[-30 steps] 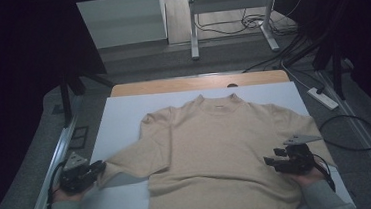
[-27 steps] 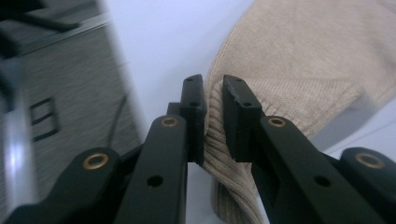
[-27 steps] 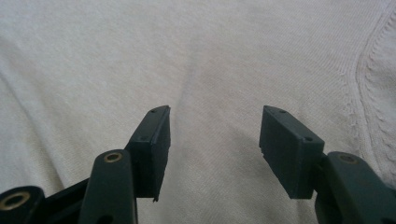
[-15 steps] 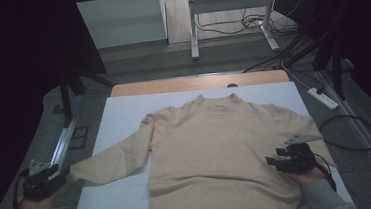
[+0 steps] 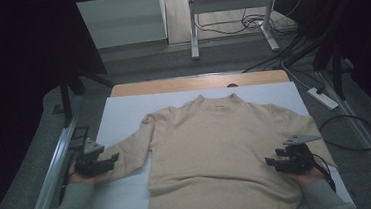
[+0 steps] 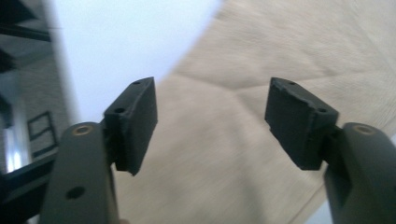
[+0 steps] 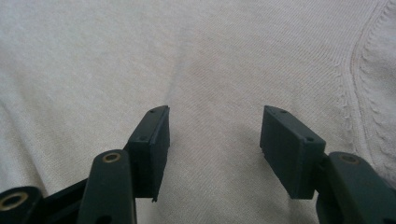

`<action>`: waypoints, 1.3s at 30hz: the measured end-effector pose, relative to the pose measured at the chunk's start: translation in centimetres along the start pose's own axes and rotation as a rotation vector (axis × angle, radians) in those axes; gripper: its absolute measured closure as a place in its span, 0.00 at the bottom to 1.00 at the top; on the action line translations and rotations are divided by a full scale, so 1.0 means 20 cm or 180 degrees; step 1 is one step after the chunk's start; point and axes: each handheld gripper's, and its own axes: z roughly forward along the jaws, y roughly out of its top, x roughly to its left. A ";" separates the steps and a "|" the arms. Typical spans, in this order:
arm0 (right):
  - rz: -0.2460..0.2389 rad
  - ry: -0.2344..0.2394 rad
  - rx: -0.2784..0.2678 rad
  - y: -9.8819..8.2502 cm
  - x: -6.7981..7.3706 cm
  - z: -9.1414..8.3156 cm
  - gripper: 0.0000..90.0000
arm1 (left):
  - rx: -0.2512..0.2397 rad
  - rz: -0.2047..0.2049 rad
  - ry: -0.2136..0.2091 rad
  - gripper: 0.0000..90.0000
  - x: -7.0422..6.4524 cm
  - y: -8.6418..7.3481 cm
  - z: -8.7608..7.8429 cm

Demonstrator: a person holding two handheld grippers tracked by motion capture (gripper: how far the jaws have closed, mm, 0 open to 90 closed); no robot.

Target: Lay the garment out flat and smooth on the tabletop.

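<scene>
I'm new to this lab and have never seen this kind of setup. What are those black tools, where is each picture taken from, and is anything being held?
A person stands at a table and holds a hand tool with two black jaws in each hand: the left gripper and the right gripper. One picture looks down from above. The other two come from small cameras riding on each tool, looking along its jaws. A beige sweater lies flat on a white sheet. The left gripper's jaws have just been opening over the sleeve; nothing is pinched. The right gripper is open above the sweater too.
</scene>
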 end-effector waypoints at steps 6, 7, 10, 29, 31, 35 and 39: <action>-0.0023 -0.0003 0.0020 0.00 0.01 0.01 0.47 | -0.0076 0.0346 -0.0339 0.26 -0.21 0.16 0.04; -0.0022 -0.0006 0.0024 0.00 0.01 0.01 0.47 | -0.0063 0.0376 -0.0426 0.24 -0.24 0.18 0.07; -0.0027 -0.0001 0.0026 0.00 0.01 0.01 0.47 | 0.0031 0.0495 -0.0603 0.29 -0.35 0.24 0.17; -0.0069 -0.0020 0.0096 -0.01 0.02 0.02 0.46 | 0.0563 0.0490 -0.0954 0.93 -0.54 0.27 0.45; -0.0073 -0.0024 0.0099 -0.01 0.02 0.02 0.46 | 0.0523 0.0585 -0.0929 0.94 -0.54 0.26 0.44; -0.0083 -0.0035 0.0099 -0.01 0.02 0.02 0.46 | 0.0473 0.0719 -0.0842 0.93 -0.55 0.25 0.43; -0.0080 -0.0035 0.0074 -0.01 0.02 0.02 0.46 | 0.0397 0.0694 -0.0683 0.92 -0.54 0.25 0.42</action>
